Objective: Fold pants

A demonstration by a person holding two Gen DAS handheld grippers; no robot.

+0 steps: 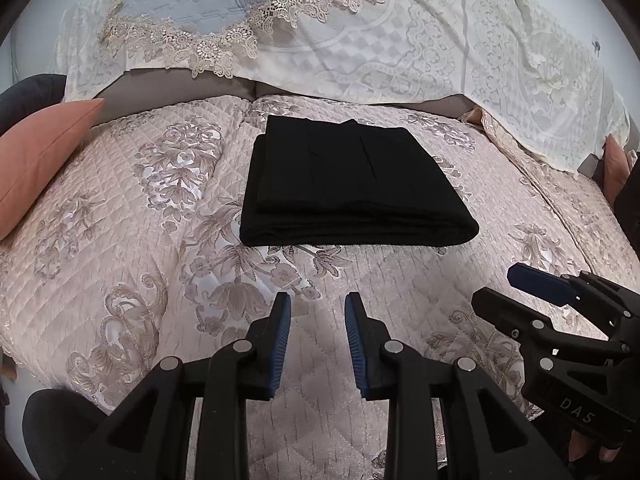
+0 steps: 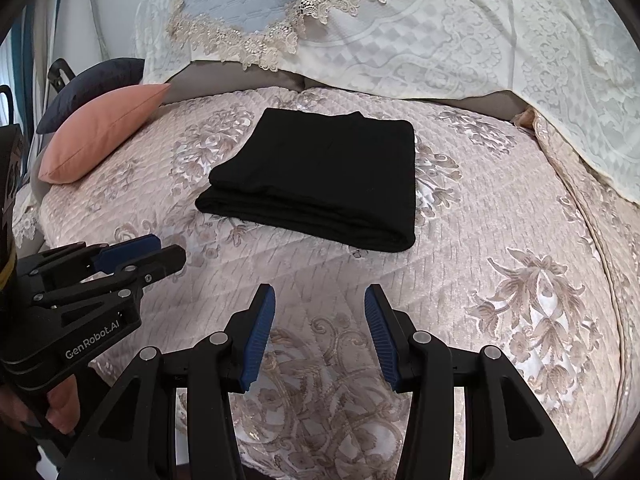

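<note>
Both claws, left (image 1: 317, 344) and right (image 2: 320, 334), are hovering wide apart, holding nothing, since the folded black pants (image 1: 352, 184) at twelve o'clock are looking finished.

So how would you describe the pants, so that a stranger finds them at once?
Look at the pink quilted cover with the flower pattern. In its middle lie the pants, folded into a flat rectangle. They are the only plain black cloth there; the cushion beside them is salmon pink.

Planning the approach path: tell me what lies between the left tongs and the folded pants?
Only bare quilted bedspread between left tongs and black pants, seen in the left wrist view.
</note>
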